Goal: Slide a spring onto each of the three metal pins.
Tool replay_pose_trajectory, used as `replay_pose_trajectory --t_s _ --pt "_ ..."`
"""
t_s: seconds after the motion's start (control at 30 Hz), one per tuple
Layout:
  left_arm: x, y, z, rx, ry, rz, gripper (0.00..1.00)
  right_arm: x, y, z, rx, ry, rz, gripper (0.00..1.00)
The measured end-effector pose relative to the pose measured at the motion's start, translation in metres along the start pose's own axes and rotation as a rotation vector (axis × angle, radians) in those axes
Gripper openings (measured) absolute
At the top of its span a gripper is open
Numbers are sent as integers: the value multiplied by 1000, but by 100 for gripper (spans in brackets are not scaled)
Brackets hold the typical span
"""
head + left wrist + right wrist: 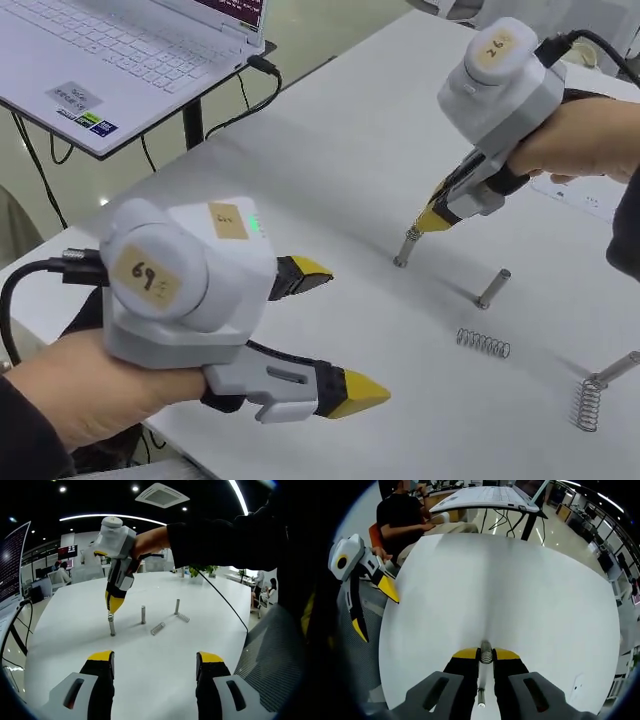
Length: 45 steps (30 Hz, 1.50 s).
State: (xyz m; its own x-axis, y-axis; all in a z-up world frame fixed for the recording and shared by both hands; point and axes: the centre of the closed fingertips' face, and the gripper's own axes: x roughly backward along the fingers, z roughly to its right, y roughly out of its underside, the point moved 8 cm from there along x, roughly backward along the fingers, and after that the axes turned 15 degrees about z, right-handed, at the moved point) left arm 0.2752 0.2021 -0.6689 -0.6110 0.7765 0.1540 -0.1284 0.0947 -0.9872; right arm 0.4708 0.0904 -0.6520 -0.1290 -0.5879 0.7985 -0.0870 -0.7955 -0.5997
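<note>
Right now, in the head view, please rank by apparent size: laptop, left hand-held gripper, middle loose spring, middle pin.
1. The left hand-held gripper and the laptop: unsure, the gripper is nearer.
2. The middle loose spring and the middle pin: alike, far smaller.
</note>
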Motion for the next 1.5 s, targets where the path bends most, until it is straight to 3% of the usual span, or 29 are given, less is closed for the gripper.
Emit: replay_pose_trajectory --t_s 0.23,0.97,1.1,1.5 --pt "0 0 0 -2 2 -1 62 0 4 -1 3 -3 -34 8" --pt "1 0 -1 3 -7 5 62 -25 12 -2 -45 -19 -73 8" --pt "1 -1 -1 5 -9 7 62 -32 17 -6 -35 -29 -115 8" --pt "2 -2 -2 4 -12 10 61 -43 21 -6 -18 -38 -155 8"
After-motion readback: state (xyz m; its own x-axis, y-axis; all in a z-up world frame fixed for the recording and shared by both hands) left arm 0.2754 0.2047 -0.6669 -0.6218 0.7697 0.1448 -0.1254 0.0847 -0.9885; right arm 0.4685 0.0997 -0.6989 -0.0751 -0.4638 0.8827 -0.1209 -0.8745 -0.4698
